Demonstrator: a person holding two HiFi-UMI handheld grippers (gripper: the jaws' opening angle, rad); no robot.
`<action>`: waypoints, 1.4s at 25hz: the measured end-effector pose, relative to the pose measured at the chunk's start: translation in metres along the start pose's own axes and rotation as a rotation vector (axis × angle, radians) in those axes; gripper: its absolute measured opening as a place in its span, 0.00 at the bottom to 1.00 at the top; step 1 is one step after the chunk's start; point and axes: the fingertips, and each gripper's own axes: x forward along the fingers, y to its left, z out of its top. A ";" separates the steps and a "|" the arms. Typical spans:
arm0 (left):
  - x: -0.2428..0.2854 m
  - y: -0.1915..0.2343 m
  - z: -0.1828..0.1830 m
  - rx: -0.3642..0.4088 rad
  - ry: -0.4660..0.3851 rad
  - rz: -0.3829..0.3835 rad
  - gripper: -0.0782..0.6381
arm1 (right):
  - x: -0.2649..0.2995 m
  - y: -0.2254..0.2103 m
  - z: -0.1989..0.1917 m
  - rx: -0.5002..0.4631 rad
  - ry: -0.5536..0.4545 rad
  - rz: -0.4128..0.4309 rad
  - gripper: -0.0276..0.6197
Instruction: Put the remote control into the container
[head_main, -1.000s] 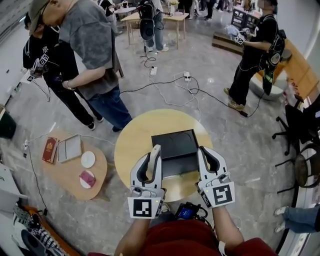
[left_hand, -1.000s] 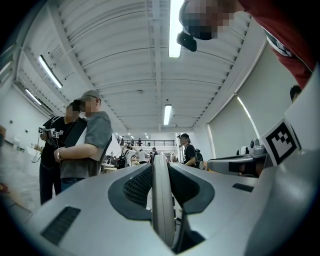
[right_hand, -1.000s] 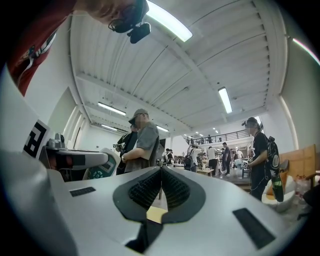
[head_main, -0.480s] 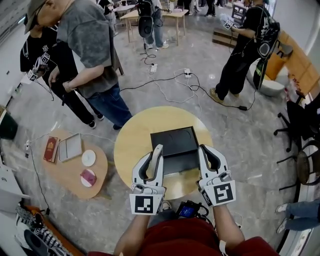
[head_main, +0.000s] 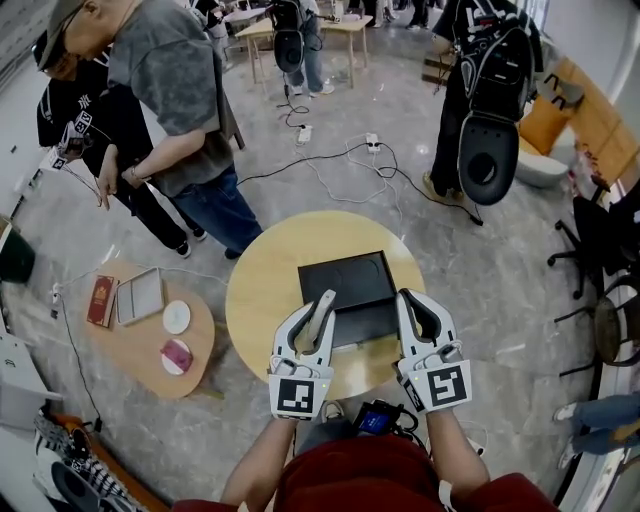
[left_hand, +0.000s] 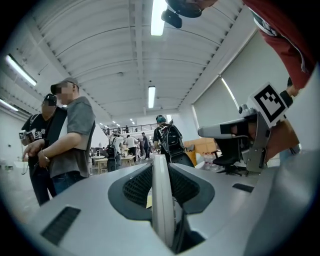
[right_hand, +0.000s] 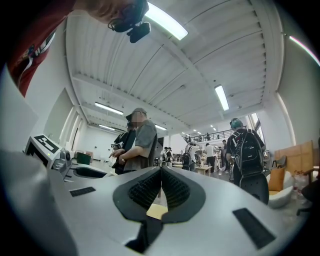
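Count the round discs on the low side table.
2. A white disc lies beside the grey tray; a pink disc lies apart, nearer the wearer. None looks hidden.

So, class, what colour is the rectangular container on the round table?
The rectangular container is black; see head view.
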 end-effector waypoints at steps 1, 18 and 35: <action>0.001 -0.003 -0.008 0.020 0.047 -0.020 0.25 | 0.000 -0.001 0.000 0.000 0.000 -0.001 0.08; 0.033 -0.054 -0.101 0.132 0.328 -0.262 0.25 | -0.005 -0.012 -0.007 0.008 0.020 -0.010 0.08; 0.040 -0.080 -0.186 0.141 0.672 -0.489 0.25 | -0.010 -0.011 -0.012 0.005 0.032 -0.008 0.08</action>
